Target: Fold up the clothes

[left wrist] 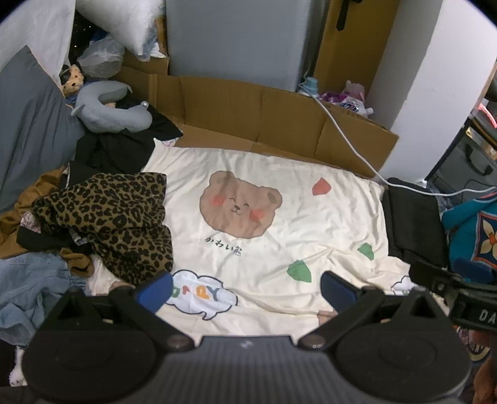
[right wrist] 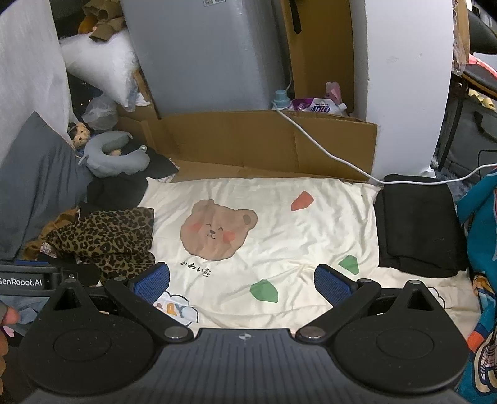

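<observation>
Clothes, a rumpled leopard-print garment (left wrist: 118,217) topping the pile, are sitting left of the cream bear-print sheet (left wrist: 279,192) while both the left gripper (left wrist: 245,287) and right gripper (right wrist: 242,281) are hovering wide open, holding nothing, so pinching one clean edge probably works best.

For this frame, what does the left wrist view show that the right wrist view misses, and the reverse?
Only the left wrist view shows the crumpled light-blue denim garment at the lower left and the other gripper's black body at the right edge.

Only the right wrist view shows the brown stuffed toy above the white pillow, the "GenRobot.AI" label on the other gripper, and part of a hand.

Both share the cream bear-print sheet, the leopard-print garment, the folded black cloth, the brown cardboard and open blue-padded fingers.
</observation>
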Demonstrator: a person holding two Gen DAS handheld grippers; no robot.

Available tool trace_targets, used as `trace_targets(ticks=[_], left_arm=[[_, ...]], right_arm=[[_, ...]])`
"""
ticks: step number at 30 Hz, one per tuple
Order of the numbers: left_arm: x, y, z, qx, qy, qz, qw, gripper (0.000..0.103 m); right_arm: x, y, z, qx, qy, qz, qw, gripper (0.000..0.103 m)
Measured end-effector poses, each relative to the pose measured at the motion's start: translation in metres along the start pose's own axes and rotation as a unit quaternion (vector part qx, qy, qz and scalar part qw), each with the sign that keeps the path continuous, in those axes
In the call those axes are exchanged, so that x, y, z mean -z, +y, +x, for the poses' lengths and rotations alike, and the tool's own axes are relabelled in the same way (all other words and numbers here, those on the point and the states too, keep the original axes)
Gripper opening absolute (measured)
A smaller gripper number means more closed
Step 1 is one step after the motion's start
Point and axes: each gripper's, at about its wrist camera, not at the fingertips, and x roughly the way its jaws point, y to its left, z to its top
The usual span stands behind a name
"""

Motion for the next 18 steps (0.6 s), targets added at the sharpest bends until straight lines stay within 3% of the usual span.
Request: trace_targets(ticks=[14, 18], left_arm=[[-0.022, 0.008, -0.007, 0.005, -0.002, 0.025, 0.9997, 0.1], [-0.033, 0.02, -0.01, 0.022, -0.006, 0.03, 0.9993, 0.1]], right_arm=[[-0.008, -0.012, 0.0, -0.012, -0.008, 0.024, 1.0, 0.101], [-0.008, -0.012, 0.005, -0.008, -0.005, 0.023, 1.0, 0.101]])
